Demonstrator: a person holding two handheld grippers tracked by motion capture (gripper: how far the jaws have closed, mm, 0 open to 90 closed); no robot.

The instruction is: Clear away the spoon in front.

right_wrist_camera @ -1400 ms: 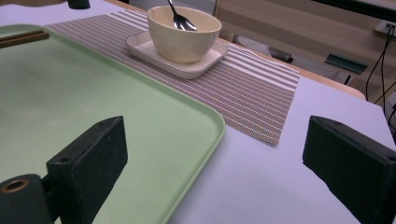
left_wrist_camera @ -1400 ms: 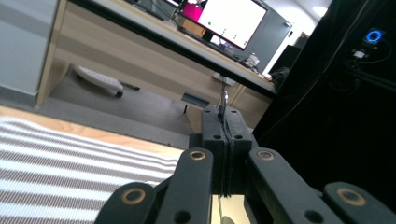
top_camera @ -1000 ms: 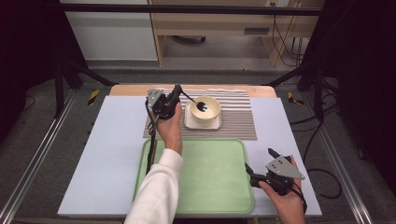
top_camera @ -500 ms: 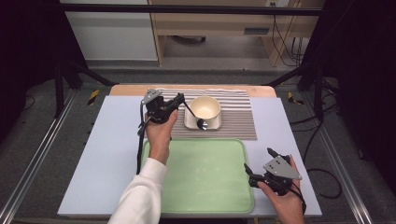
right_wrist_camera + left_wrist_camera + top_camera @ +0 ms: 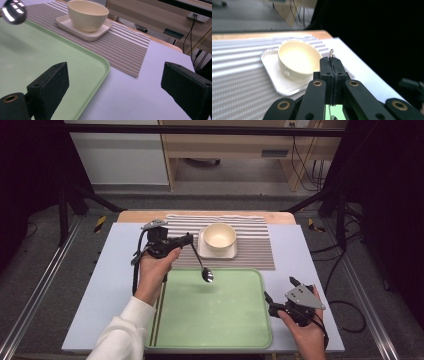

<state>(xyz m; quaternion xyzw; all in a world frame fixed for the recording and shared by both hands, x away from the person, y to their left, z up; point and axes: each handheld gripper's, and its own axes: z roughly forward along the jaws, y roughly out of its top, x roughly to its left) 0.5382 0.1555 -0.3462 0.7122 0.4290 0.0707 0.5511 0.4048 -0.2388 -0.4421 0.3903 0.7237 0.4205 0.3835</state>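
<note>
The left gripper has its 2 jaws pressed together on the handle of a spoon, and in the left gripper view the tip of that handle pokes up just above the closed fingertips. From the jaws the spoon hangs down and away, its shiny bowl hovering over the far edge of the green tray, apart from its surface as far as the high view lets one judge. Just beyond the left gripper's fingertips sits a cream bowl on a small white plate, both resting on a striped placemat. The right gripper is held low at the near right corner of the tray, jaws spread wide with nothing between them. In the right gripper view its 2 black fingers frame the tray's rounded corner and a stretch of pale blue table cover, with the bowl farther ahead.
</note>
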